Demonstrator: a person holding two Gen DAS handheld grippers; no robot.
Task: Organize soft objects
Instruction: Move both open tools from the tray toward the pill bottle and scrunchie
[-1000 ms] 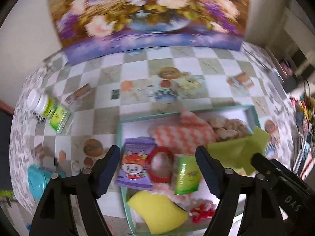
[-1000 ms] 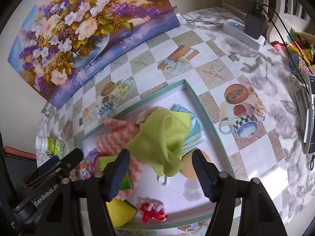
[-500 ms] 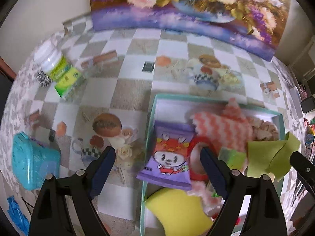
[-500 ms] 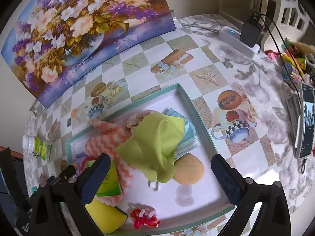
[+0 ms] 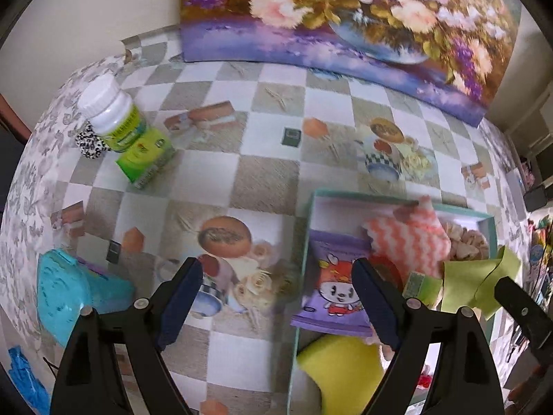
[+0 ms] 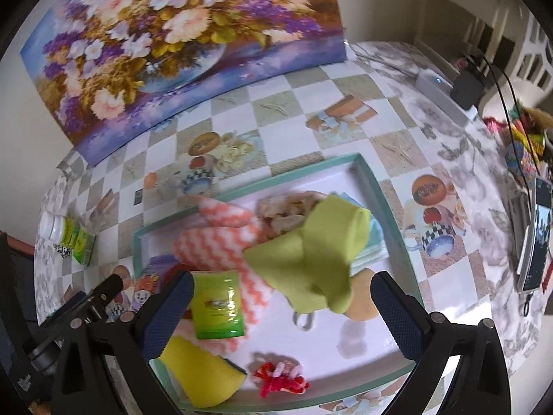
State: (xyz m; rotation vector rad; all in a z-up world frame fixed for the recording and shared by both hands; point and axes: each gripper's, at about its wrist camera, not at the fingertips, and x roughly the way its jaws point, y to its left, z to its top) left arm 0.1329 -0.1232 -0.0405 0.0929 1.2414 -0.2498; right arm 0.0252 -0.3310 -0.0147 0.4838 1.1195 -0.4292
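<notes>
Right gripper (image 6: 280,314) now spread to its widest over the teal-rimmed tray (image 6: 376,186), noticeably wider than a second ago and gripping nothing; green cloth (image 6: 311,252) lying loose and crumpled below it, draped over the pink zigzag cloth (image 6: 221,242) and a pale blue folded cloth (image 6: 375,242). Left gripper (image 5: 276,301) also gaping and empty, slid away from the tray's middle since a second ago, now straddling the tray's near-left rim with one finger over the patterned tablecloth (image 5: 214,173) and the other over the purple cartoon packet (image 5: 331,294). Inside the tray: green tissue pack (image 6: 217,304), yellow sponge (image 6: 200,373), red-and-pink scrunchie (image 6: 280,380), a tan round pad (image 6: 359,307) just beside the green cloth. Well apart on the table: a white bottle (image 5: 110,114) touching a green box (image 5: 145,162), and a blue plastic piece (image 5: 69,294) near the left finger. Judged from this: green cloth apparently just let go, soft things mostly gathered in the tray but heaped rather than tidy; left tool likely heading outward for something off-tray, though which item cannot be told.
</notes>
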